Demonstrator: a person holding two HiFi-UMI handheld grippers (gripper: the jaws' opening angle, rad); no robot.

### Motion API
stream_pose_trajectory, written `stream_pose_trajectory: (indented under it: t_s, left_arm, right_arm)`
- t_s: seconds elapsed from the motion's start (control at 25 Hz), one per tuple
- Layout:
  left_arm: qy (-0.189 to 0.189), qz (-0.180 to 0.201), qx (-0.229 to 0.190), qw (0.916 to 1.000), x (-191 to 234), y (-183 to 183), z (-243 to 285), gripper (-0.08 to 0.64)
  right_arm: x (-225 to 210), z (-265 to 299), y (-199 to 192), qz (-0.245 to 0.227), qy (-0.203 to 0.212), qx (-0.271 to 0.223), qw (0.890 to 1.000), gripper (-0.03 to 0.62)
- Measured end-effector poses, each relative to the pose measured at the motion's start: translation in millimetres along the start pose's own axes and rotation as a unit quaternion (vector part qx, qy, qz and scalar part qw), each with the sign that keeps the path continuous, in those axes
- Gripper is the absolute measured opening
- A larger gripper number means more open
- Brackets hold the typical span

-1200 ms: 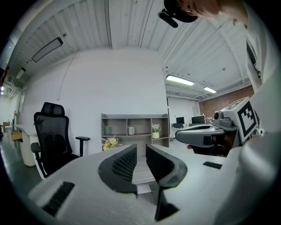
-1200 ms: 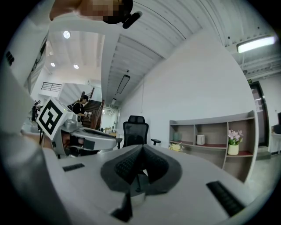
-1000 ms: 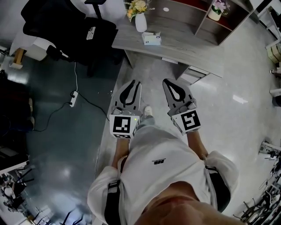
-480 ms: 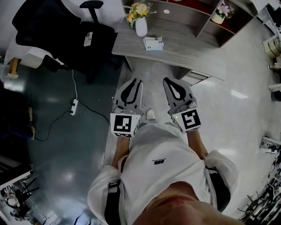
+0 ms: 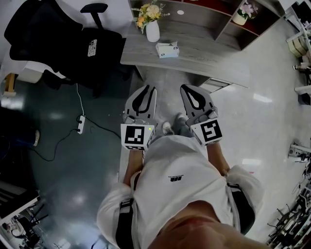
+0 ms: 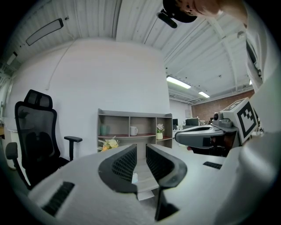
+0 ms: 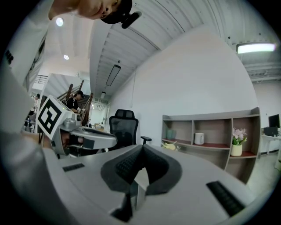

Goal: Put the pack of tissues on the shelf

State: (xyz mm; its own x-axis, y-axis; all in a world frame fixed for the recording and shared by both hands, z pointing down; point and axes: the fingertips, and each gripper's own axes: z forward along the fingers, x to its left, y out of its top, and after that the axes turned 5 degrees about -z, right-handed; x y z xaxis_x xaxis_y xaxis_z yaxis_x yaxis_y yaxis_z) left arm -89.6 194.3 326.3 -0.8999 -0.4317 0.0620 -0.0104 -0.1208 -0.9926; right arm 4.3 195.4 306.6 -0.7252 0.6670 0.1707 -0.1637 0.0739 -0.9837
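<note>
The pack of tissues (image 5: 167,49), a pale blue box, lies on the grey desk (image 5: 204,51) ahead of me, next to a white vase of flowers (image 5: 152,30). The open shelf unit (image 5: 228,22) stands on the desk's far right side; it also shows in the left gripper view (image 6: 131,121) and the right gripper view (image 7: 210,118). My left gripper (image 5: 149,90) is held low in front of the person, well short of the desk, its jaws a narrow gap apart and holding nothing. My right gripper (image 5: 186,89) is beside it, fingertips touching, also holding nothing.
A black office chair (image 5: 63,39) stands left of the desk. A power strip (image 5: 80,124) and its cable lie on the dark floor at left. On the shelf are a white mug (image 7: 199,138) and a potted flower (image 5: 239,14).
The view has shifted as the person steps: chair and power strip slid left. Both grippers keep the same pose in front of the body.
</note>
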Motion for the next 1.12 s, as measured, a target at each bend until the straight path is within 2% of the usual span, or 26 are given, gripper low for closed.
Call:
stream_pose_trajectory:
  t_s: [0.24, 0.36, 1.12]
  left_arm:
    - [-0.001, -0.006, 0.000, 1.0000, 8.5, -4.1, 16.3, 0.072]
    - [0.001, -0.009, 0.002, 1.0000, 11.5, -7.0, 28.0, 0.071]
    - [0.016, -0.018, 0.021, 0.9995, 51.7, -19.3, 129.7, 0.072]
  right_arm:
    - [-11.9, 9.1, -13.5, -0.002, -0.005, 0.017, 1.000, 0.026]
    - [-19.6, 18.0, -13.1, 0.001, -0.002, 0.008, 1.000, 0.026]
    - [-95.8, 106.2, -41.9, 0.021, 0.035, 0.011, 0.999, 0.026]
